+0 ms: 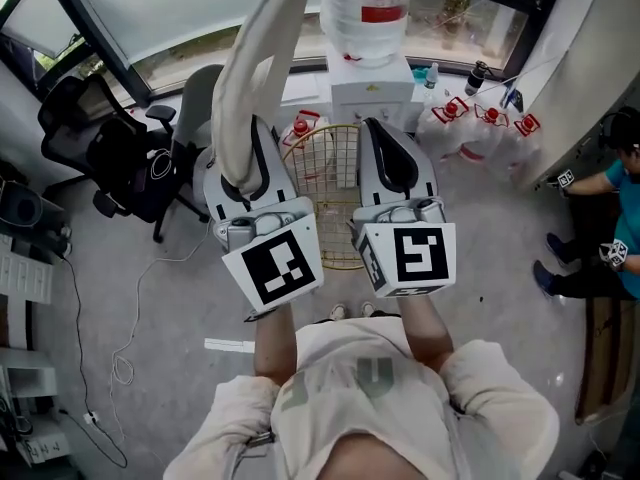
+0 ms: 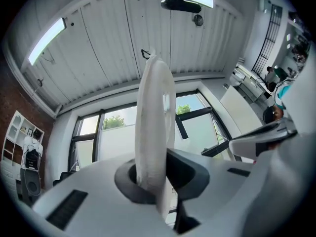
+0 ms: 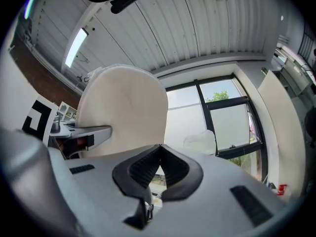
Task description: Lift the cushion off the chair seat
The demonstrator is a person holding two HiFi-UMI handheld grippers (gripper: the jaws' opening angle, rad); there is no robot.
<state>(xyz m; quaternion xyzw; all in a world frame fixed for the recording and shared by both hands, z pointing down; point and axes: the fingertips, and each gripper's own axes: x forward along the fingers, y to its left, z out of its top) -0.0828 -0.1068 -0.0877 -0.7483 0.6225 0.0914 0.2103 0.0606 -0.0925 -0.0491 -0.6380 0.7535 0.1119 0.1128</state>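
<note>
Left gripper (image 2: 158,181): fingers (image 2: 190,169) pinch the lower edge of the white cushion (image 2: 155,127), which stands upright above them. In the head view the cushion is in the air and clear of the gold wire chair (image 1: 335,183), which sits on the floor between and beyond the two grippers.

Right gripper (image 3: 159,169): fingers (image 3: 140,169) pressed together at the tips, nothing between them. It is just beside the left gripper and apart from the cushion.

A water dispenser (image 1: 367,8) stands behind the chair. A black office chair (image 1: 100,148) stands to the left.
</note>
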